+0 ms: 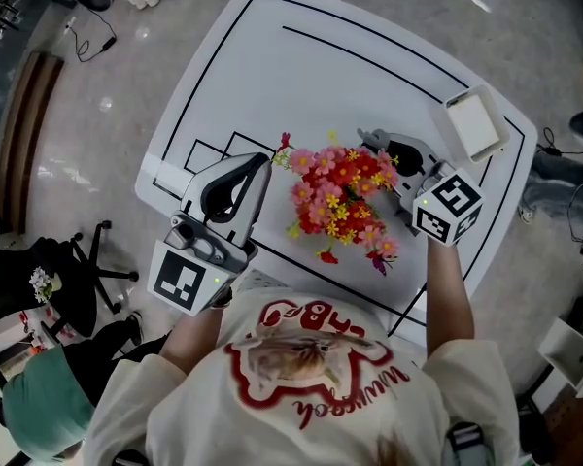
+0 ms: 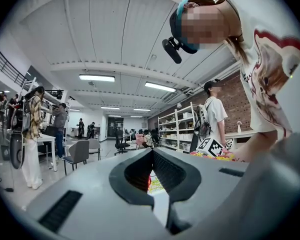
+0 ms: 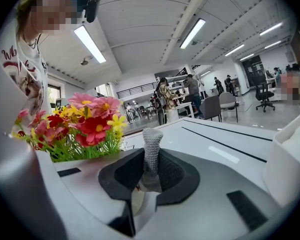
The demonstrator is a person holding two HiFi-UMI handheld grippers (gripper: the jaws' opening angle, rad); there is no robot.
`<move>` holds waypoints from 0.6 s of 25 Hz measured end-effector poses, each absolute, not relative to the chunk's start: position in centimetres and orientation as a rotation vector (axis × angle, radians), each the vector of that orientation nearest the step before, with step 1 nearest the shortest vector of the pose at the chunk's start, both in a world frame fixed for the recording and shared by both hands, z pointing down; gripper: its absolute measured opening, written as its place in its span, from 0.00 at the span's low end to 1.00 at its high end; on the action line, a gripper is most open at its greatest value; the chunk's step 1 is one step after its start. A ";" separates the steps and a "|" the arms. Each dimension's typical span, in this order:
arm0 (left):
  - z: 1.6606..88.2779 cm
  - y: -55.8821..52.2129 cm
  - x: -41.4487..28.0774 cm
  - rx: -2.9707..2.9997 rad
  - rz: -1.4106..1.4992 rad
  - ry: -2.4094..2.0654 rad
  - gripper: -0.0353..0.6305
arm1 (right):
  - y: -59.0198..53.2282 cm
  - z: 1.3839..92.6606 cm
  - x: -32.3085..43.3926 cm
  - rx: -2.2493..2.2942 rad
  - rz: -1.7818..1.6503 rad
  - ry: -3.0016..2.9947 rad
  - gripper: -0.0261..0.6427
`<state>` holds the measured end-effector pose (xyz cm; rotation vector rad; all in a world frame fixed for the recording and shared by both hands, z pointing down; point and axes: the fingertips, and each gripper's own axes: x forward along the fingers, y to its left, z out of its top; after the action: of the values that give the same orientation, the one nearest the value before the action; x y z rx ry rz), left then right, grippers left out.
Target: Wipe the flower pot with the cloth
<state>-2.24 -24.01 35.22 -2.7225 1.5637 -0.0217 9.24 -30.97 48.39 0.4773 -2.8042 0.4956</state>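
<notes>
Closest in was the person's white shirt with a red picture on it. Just past it, the left tongs [image 1: 262,166] hung over the near edge of the tabletop [image 1: 272,56], on the left side. Their two jaws were closed together and held nothing. Red and yellow petals showed through the thin crack below the tips.

Next came the flowers [image 1: 338,200], pink, red and yellow with green leaves. They stood near the near edge of the tabletop, about halfway along it. The flower pot was hidden under them, so I could not see it. The tips of the left tongs were just beside the flowers on the left. I could not tell if they touched.

The right tongs [image 1: 379,146] were at the far right side of the flowers, very close to them. Their jaws were squeezed on a grey knitted cloth [image 3: 151,146], which stuck up between them.

Farther out, a white box [image 1: 474,124] sat near the right corner of the tabletop, apart from the flowers. Black lines ran across the white tabletop beyond it.
</notes>
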 end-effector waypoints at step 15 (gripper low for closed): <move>36.3 -23.7 -1.5 -2.760 -0.020 1.576 0.06 | -29.6 49.7 9.4 0.421 0.524 -2.787 0.12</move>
<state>-1.51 -23.69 36.33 -2.7601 1.5765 -0.0201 9.44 -29.61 49.70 0.4211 -2.7866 0.5242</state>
